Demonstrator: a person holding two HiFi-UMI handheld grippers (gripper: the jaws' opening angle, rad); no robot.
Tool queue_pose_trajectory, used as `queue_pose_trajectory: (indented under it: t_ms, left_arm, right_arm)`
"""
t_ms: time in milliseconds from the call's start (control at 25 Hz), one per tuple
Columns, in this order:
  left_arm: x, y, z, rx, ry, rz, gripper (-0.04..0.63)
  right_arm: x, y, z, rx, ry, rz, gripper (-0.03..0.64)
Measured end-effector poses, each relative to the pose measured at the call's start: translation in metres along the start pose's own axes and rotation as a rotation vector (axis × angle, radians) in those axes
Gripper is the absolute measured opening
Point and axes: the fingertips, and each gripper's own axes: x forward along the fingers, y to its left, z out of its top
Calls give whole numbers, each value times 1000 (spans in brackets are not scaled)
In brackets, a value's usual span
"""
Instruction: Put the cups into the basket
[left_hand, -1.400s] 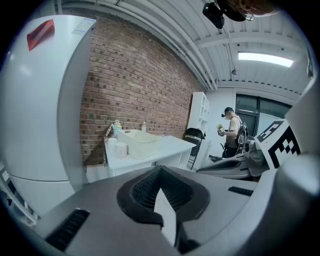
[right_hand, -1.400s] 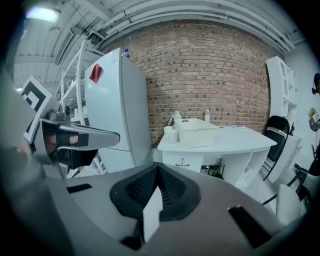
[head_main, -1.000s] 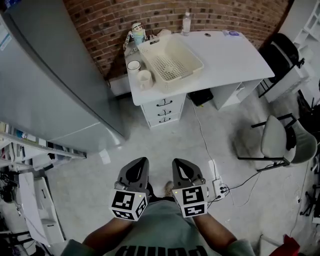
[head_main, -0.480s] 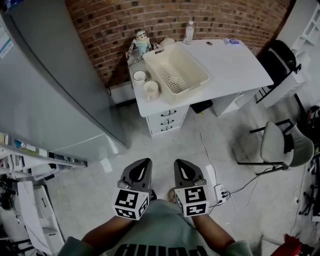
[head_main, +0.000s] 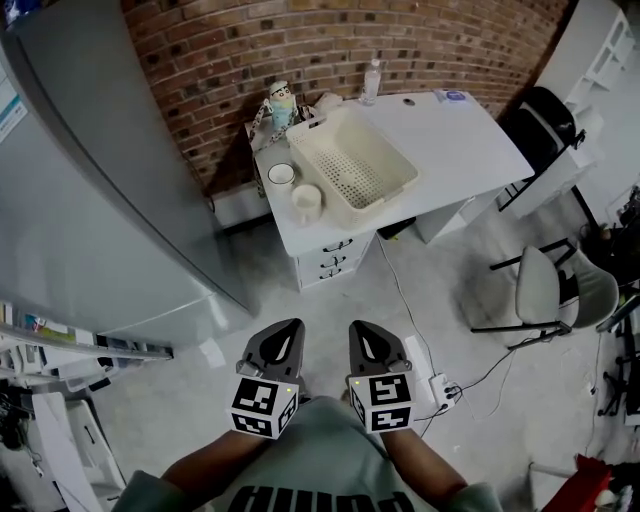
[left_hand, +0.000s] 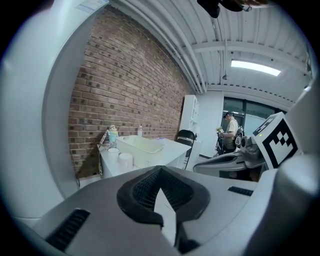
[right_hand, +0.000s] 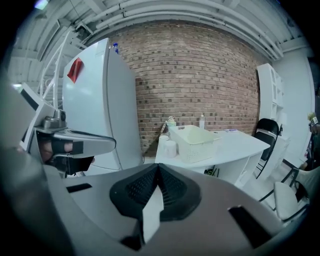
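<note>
Head view: we are standing on the floor (head_main: 330, 300), well back from the white table (head_main: 455, 140) that sits against the brick wall (head_main: 300, 40). The basket (head_main: 350, 170) lies empty on that table. The far cup (head_main: 281, 175) and the near cup (head_main: 306, 200) stand upright just beside its left side, near the table's left edge and close to each other. We hold the left gripper (head_main: 283, 330) and the right gripper (head_main: 365, 332) side by side, low and close to the body, both aimed toward the table and nowhere near the cups. The refrigerator (head_main: 100, 180) fills the space to our left.

Left gripper view: the jaws of the left gripper (left_hand: 159, 172) are pressed together with nothing between them. Beyond them we see the table in the distance, with the two cups left of the basket (left_hand: 142, 145).

Right gripper view: the right gripper (right_hand: 157, 170) is likewise clenched and empty. The near cup (right_hand: 171, 148) and the far cup (right_hand: 163, 141) show small ahead, touching or almost touching the basket's left wall; we cannot tell which.

We judge that the task has not begun and that the step in hand is the approach. Next we would need to walk up to the table, spread one gripper's jaws, and bring them around a cup. The near cup looks the easier first target. It then has to clear the basket's wall before we lower it inside.
</note>
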Motion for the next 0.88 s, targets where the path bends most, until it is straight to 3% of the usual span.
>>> queue_pose_trajectory:
  t_ms: [400,880]
  left_arm:
    - [-10,33,1,-1,-16,-39,-2]
    - [6,52,-2,-40,6,20,-2]
  right_arm:
    - [14,25,2,14,1,-60,12]
    - [42,18,9,3,12,-5,12]
